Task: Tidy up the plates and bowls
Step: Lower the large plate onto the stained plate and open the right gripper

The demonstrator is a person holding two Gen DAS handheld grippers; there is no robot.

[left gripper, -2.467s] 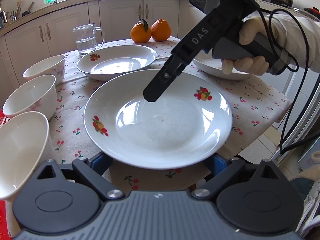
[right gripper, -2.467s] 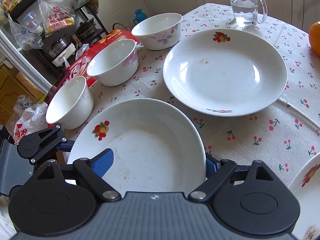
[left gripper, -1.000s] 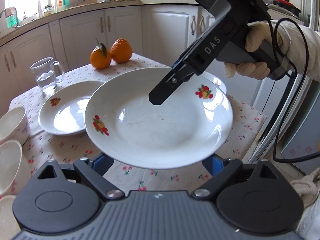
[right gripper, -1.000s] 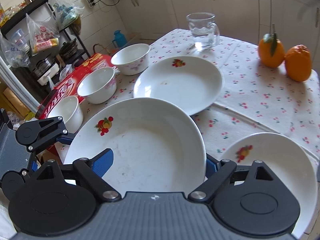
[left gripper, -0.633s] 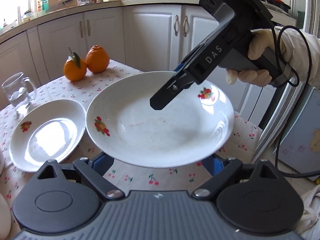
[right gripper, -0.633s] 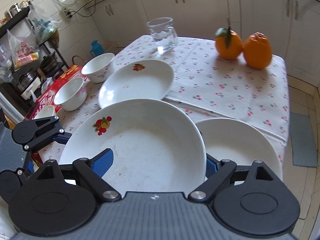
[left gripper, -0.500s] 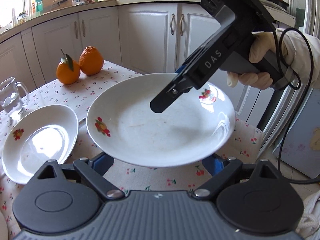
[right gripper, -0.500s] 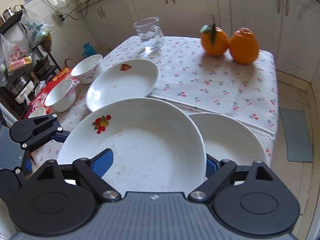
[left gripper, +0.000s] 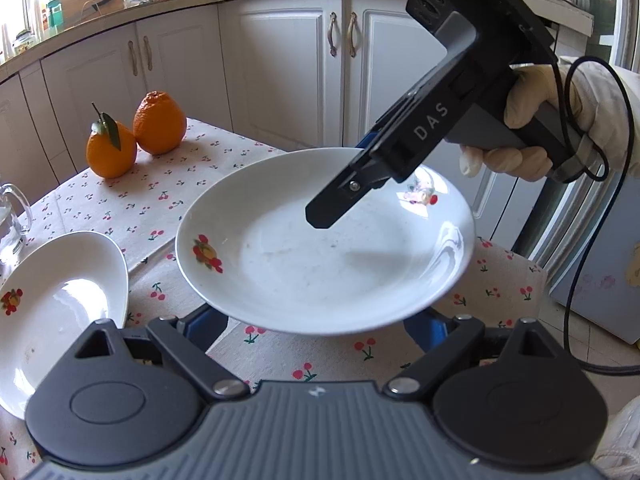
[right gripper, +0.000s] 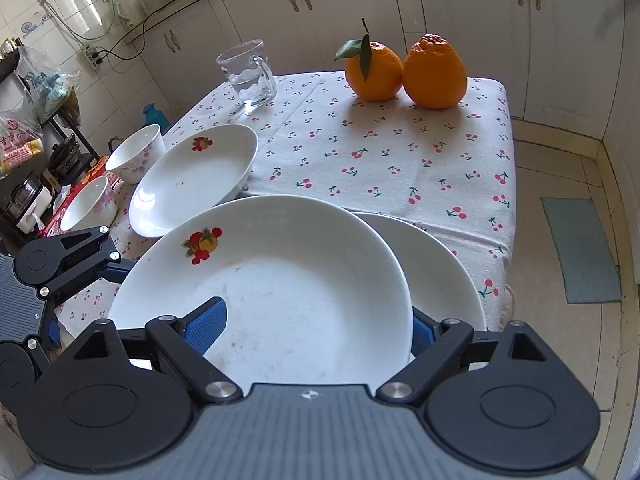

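A white deep plate with fruit decals point(left gripper: 320, 264) point(right gripper: 280, 280) hangs above the table, carried by both grippers. My left gripper point(left gripper: 314, 322) cradles its near side, jaws wide, with both blue pads against the underside. My right gripper point(right gripper: 314, 328) straddles the opposite rim. Its left pad point(right gripper: 206, 324) lies on the inside of the plate and its right pad point(right gripper: 422, 334) sits under the rim. In the left wrist view its black finger point(left gripper: 332, 208) lies over the plate. A second white plate point(right gripper: 440, 280) lies on the cloth right below, partly covered.
A third plate point(right gripper: 192, 180) lies at mid-table, with two bowls point(right gripper: 136, 152) point(right gripper: 90, 204) beyond it on a red box. A glass mug point(right gripper: 248, 74) and two oranges point(right gripper: 400, 72) stand at the far side. The table edge point(right gripper: 508, 200) drops to floor on the right. A gloved hand point(left gripper: 532, 120) holds the right gripper.
Both grippers have carried the plate sideways across the table, away from the bowls. It now hangs over the plate at the table's end, a little lower. Neither grip has changed.
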